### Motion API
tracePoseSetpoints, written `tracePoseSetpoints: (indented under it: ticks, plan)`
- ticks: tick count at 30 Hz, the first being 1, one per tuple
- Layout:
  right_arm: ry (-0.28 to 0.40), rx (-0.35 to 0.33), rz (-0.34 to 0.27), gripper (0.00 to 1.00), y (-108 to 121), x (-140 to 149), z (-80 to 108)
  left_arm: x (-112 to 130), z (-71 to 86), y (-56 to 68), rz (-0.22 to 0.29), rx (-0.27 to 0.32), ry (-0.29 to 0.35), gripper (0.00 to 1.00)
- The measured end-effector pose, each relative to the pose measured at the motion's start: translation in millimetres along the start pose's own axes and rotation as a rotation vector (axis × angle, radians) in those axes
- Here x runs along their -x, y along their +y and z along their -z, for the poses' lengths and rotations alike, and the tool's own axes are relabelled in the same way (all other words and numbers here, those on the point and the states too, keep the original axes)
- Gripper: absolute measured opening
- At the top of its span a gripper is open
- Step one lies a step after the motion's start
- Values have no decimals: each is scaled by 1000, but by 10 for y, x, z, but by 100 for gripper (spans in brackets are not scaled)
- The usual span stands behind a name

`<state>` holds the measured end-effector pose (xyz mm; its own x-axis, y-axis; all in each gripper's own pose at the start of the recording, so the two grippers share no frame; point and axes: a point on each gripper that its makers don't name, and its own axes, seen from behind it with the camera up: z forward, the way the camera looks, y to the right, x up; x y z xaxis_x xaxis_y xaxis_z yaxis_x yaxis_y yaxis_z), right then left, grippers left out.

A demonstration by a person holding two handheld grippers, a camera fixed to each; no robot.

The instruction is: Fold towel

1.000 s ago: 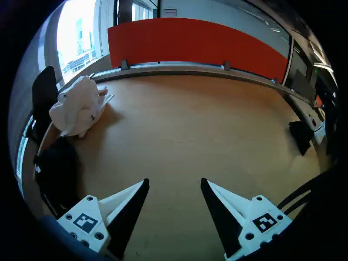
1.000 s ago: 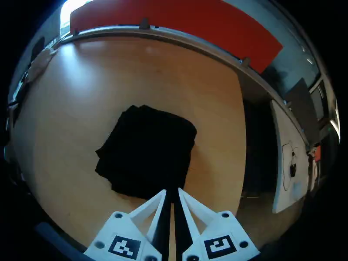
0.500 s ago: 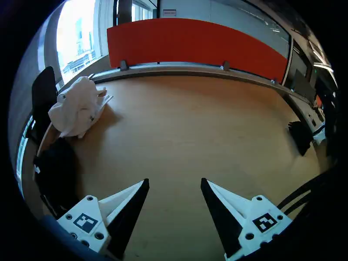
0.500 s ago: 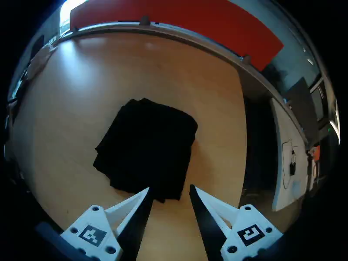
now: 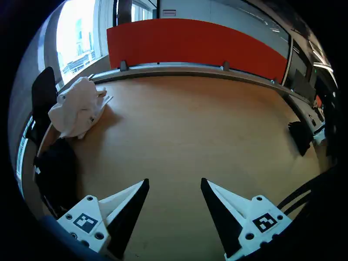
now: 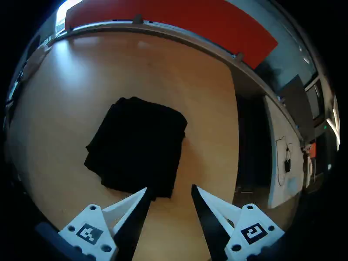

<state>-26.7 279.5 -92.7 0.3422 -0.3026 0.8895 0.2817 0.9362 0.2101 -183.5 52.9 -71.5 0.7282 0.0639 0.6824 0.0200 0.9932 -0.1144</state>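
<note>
Hovering wide, the right claw (image 6: 169, 188) is risking ruffling the folded towel (image 6: 137, 148) beneath; the left claw (image 5: 174, 179) is gaping too.

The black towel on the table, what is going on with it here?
A person works with two claws over a wooden table. The black towel lies flat on it, already folded into a square. The right claw is open at the towel's near edge and grips nothing. The left claw is open too, above bare wood, with a white cloth bundled at the far left.
</note>
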Motion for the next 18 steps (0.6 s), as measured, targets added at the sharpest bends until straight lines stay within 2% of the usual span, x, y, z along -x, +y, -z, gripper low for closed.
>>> tracePoseSetpoints:
  ticks: [18]
  plan:
    - [-31,47,1,68,142,139,45,-11,3,-6,-2,3,3,88]
